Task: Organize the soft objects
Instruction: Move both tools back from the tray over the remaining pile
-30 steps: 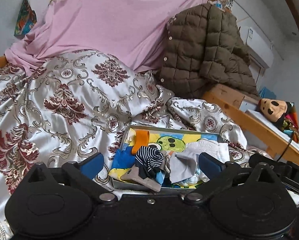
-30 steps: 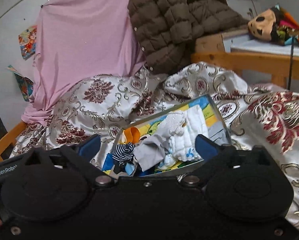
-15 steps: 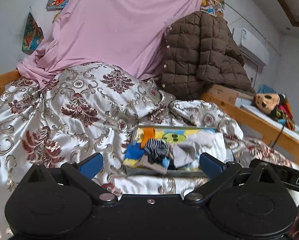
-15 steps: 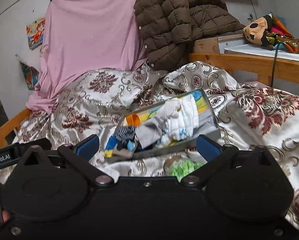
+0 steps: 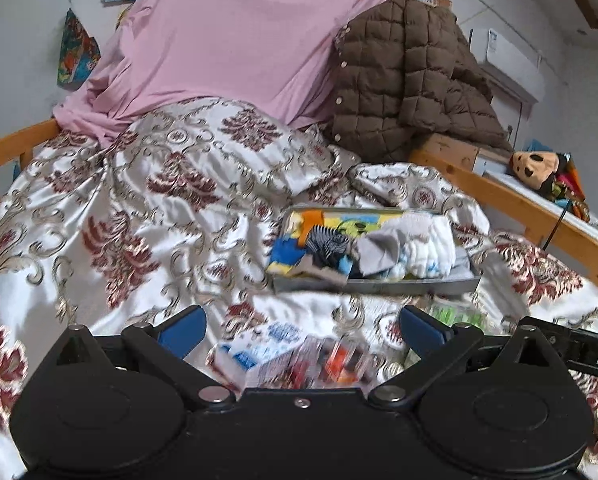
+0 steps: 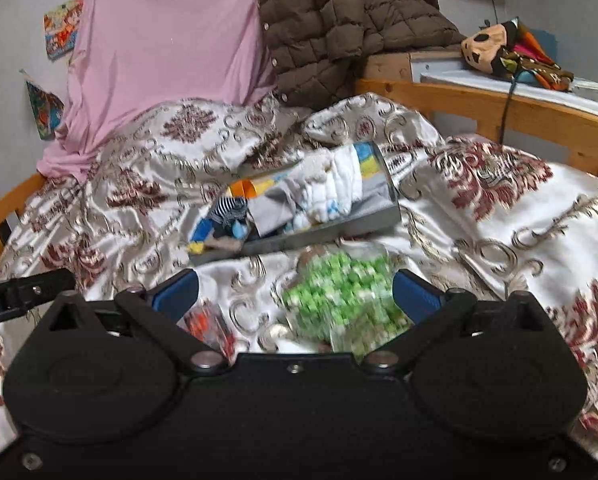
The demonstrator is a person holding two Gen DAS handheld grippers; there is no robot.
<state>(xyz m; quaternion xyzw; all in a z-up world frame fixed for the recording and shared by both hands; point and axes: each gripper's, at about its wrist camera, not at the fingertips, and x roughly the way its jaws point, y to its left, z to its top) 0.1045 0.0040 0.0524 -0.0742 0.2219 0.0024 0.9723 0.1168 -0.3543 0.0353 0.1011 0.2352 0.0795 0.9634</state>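
A shallow grey tray (image 5: 379, 286) (image 6: 339, 232) lies on the patterned bedspread, filled with socks and small cloths: a striped sock (image 5: 327, 242) (image 6: 229, 208), a grey cloth (image 5: 375, 254), a white cloth (image 5: 431, 248) (image 6: 339, 188). My left gripper (image 5: 303, 330) is open and empty, in front of the tray, above blurred packets (image 5: 295, 356). My right gripper (image 6: 295, 292) is open and empty, above a green-and-white bag (image 6: 343, 300).
A pink sheet (image 5: 235, 36) and a brown quilted jacket (image 5: 407, 80) are at the bed's head. A wooden bed rail (image 5: 531, 212) runs along the right, with a plush toy (image 5: 539, 168) beyond it. The bedspread (image 5: 139, 208) is rumpled.
Both grippers have pulled back from the tray, toward the near side of the bed. The packets and the green bag have come into view under them.
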